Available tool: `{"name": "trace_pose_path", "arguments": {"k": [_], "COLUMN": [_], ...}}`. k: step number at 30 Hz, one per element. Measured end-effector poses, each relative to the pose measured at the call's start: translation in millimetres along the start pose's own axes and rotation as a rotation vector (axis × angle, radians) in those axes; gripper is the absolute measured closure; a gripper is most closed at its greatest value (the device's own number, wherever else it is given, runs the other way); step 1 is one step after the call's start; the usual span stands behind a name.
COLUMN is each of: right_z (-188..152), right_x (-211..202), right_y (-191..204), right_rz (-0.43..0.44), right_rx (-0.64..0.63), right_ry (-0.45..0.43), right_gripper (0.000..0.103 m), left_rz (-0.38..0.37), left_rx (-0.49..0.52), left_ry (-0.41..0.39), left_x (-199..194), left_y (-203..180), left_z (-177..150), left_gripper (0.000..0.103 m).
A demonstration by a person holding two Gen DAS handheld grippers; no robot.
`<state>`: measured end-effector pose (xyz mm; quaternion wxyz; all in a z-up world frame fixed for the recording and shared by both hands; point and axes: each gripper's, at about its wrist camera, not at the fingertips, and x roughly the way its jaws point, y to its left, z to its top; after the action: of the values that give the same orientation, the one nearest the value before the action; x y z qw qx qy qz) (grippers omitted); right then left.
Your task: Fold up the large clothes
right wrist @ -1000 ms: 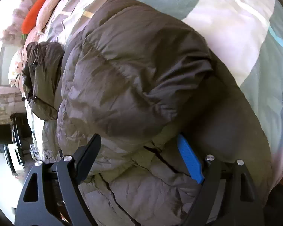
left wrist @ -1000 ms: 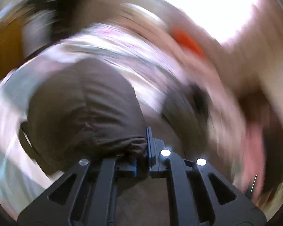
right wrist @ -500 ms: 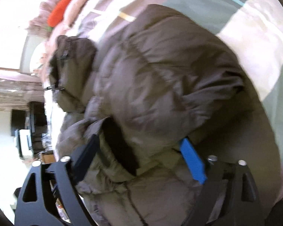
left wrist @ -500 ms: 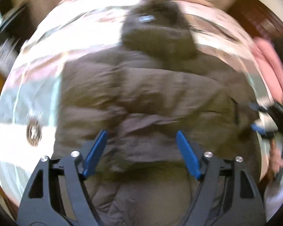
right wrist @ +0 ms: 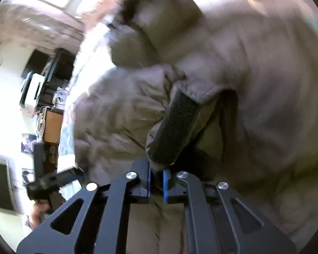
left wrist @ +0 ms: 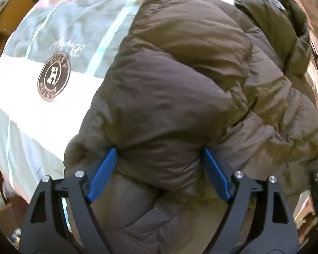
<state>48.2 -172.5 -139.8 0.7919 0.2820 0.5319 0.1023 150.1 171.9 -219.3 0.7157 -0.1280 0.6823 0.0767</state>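
Note:
A big brown puffer jacket [left wrist: 180, 80] lies bunched on a bed. In the left wrist view my left gripper [left wrist: 159, 160] is open, its blue fingers either side of a thick fold of the jacket. In the right wrist view the jacket [right wrist: 254, 74] fills the frame. My right gripper [right wrist: 158, 182] is shut on the sleeve end, just below its black ribbed cuff [right wrist: 173, 127]. The sleeve is lifted toward the camera. The dark hood [left wrist: 282, 21] lies at the far right.
The bedsheet [left wrist: 42, 105] is grey, white and pink with a round brown logo [left wrist: 54, 77]. In the right wrist view, shelves and a wooden box [right wrist: 52, 127] stand at the left beyond the bed, and the other gripper's handle [right wrist: 50, 182] shows at lower left.
My left gripper let go of the jacket, opened and came down over a fold. My right gripper closed on the sleeve cuff and pulled it up.

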Motion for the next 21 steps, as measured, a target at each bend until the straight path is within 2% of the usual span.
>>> {"name": "trace_pose_path", "arguments": {"k": [3,4,6,7,8,9,10,11,12,13,14,15,16,17,18,19,20,21], "right_z": [41,53,72,76,81,85,83,81,78,75,72,71,71,70,68,67,66,67], "right_x": [-38,-49,-59,-55,-45,-19,-3,20,29,31,24,15,1,-12,-30,-41,-48,-51], "right_y": [44,49,46,42,35,19,9,-10,-20,-30,-36,-36,-35,-33,-26,-21,-15,-9], "right_rz": [-0.030,-0.019,-0.041,-0.071,-0.119,-0.197,-0.224,-0.259,-0.284,-0.285,-0.260,-0.291,-0.318,-0.331,-0.358,-0.373,-0.347,-0.263], "right_rx": [-0.141,-0.143,-0.114,-0.100,-0.078,-0.033,-0.002,0.053,0.090,0.141,0.192,0.225,0.238,0.243,0.239,0.227,0.203,0.150], "right_ry": [-0.209,-0.263,-0.340,-0.340,-0.315,-0.226,-0.171,-0.082,-0.041,-0.028,-0.048,-0.075,-0.135,-0.208,-0.307,-0.369,-0.408,-0.408], "right_gripper": [0.096,0.096,0.096,0.096,0.096,0.093,0.092,0.086,0.080,0.065,0.053,0.027,0.020,0.014,0.014,0.014,0.014,0.017], "left_rz": [-0.059,-0.104,-0.123,-0.106,-0.046,-0.012,0.016,0.033,0.036,0.034,0.026,0.020,0.013,0.007,0.009,0.016,0.025,0.030], "left_rx": [-0.070,-0.093,-0.090,-0.072,-0.033,-0.011,0.011,0.022,0.017,0.004,-0.008,-0.016,-0.022,-0.027,-0.028,-0.027,-0.025,-0.024], "left_ry": [-0.008,-0.029,-0.066,-0.088,-0.115,-0.119,-0.113,-0.088,-0.069,-0.056,-0.053,-0.058,-0.070,-0.090,-0.110,-0.125,-0.137,-0.142], "left_x": [-5,-10,-19,-23,-25,-24,-21,-15,-10,-7,-7,-10,-16,-23,-29,-35,-38,-41], "left_y": [5,3,-6,-12,-23,-30,-35,-38,-39,-37,-34,-33,-31,-30,-28,-28,-28,-30], "left_z": [2,4,7,8,9,9,11,14,15,16,15,16,16,15,15,11,11,10], "left_gripper": [0.019,0.018,0.016,0.015,0.015,0.015,0.014,0.014,0.014,0.014,0.015,0.015,0.014,0.014,0.014,0.014,0.014,0.014]}}
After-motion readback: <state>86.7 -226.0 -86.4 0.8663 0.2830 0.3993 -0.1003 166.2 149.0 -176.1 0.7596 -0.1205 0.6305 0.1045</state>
